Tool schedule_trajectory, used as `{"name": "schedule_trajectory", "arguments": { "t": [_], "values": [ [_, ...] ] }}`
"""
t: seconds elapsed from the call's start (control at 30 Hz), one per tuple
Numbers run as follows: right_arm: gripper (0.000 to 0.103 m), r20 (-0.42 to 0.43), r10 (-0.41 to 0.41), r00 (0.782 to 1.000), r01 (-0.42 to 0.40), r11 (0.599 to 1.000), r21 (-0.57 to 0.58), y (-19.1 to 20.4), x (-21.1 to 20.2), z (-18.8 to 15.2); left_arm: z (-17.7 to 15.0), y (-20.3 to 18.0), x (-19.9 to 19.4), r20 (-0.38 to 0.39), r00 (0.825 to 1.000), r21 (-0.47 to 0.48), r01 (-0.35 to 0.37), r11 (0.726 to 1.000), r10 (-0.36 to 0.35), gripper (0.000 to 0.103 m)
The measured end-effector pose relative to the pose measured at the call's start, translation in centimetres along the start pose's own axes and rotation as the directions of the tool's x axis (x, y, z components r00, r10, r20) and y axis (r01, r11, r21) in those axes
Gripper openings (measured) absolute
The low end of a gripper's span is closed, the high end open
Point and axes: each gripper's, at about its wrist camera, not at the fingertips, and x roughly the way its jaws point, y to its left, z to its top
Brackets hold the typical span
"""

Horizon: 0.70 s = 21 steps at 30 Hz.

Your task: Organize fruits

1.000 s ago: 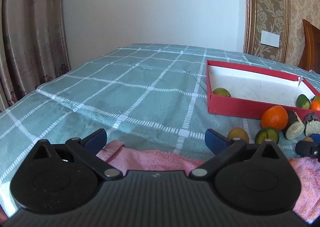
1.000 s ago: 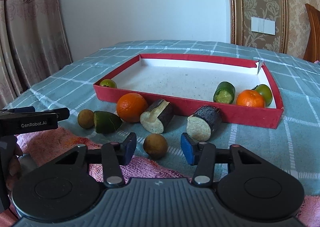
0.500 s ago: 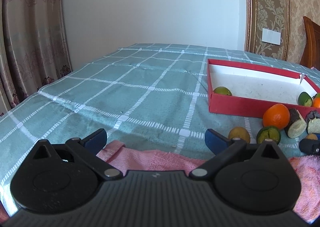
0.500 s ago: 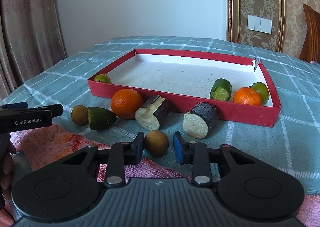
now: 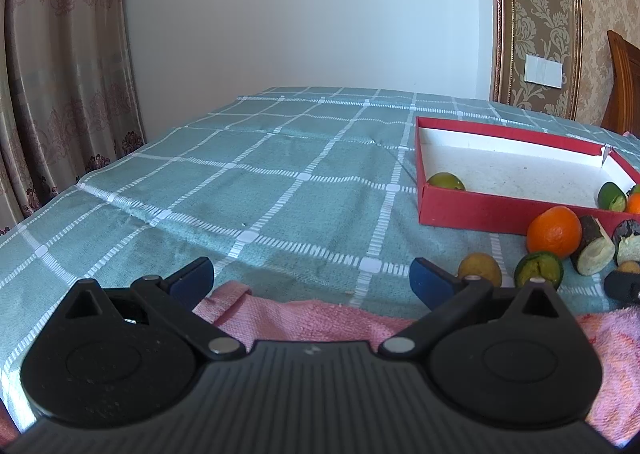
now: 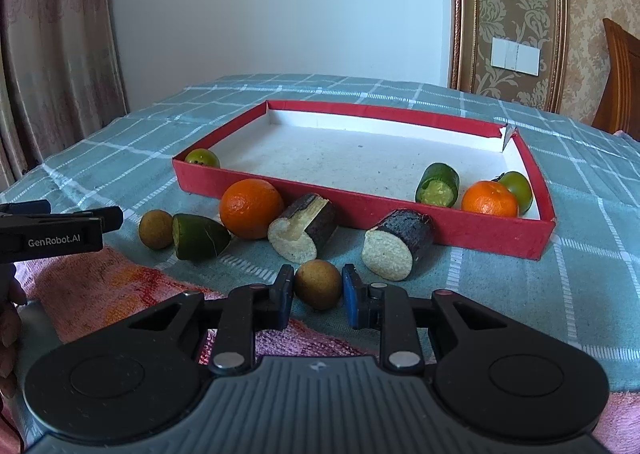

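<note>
My right gripper [image 6: 316, 288] is shut on a small round brown fruit [image 6: 318, 283] that rests on the tablecloth, its blue pads pressed to both sides. Just beyond lie two cut dark-skinned pieces [image 6: 304, 228] [image 6: 398, 248], an orange [image 6: 251, 208], a green half fruit [image 6: 200, 232] and a second brown fruit [image 6: 155, 229]. The red tray [image 6: 452, 228] holds a green fruit [image 6: 203, 158], a green cut piece [image 6: 437, 185], an orange [image 6: 489, 200] and another green fruit [image 6: 517, 185]. My left gripper [image 5: 310, 280] stands open over the pink towel [image 5: 304, 318], nothing between its fingers.
A green checked cloth [image 5: 280, 182] covers the table. The left gripper's body [image 6: 52, 240] reaches in from the left in the right wrist view, with part of a hand [image 6: 8, 334] below it. A curtain [image 5: 60, 74] hangs at left, a wooden chair [image 6: 620, 78] at right.
The right gripper's jaws closed from wide apart onto the small brown fruit. The left gripper kept still and open.
</note>
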Motion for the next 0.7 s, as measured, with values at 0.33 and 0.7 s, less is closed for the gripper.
{"name": "schedule_trajectory", "arguments": {
  "t": [0.33, 0.7],
  "values": [
    [0.024, 0.072, 0.008, 0.997, -0.009, 1.000, 0.014, -0.8, -1.6, -0.1, 0.0, -0.1, 0.1, -0.004, 1.000, 0.007, -0.003, 1.000, 0.003, 0.103],
    [0.024, 0.145, -0.024, 0.989, 0.024, 1.000, -0.002, -2.1, -1.7, 2.9, 0.0, 0.0, 0.1, -0.005, 1.000, 0.002, 0.004, 1.000, -0.004, 0.103]
  ]
}}
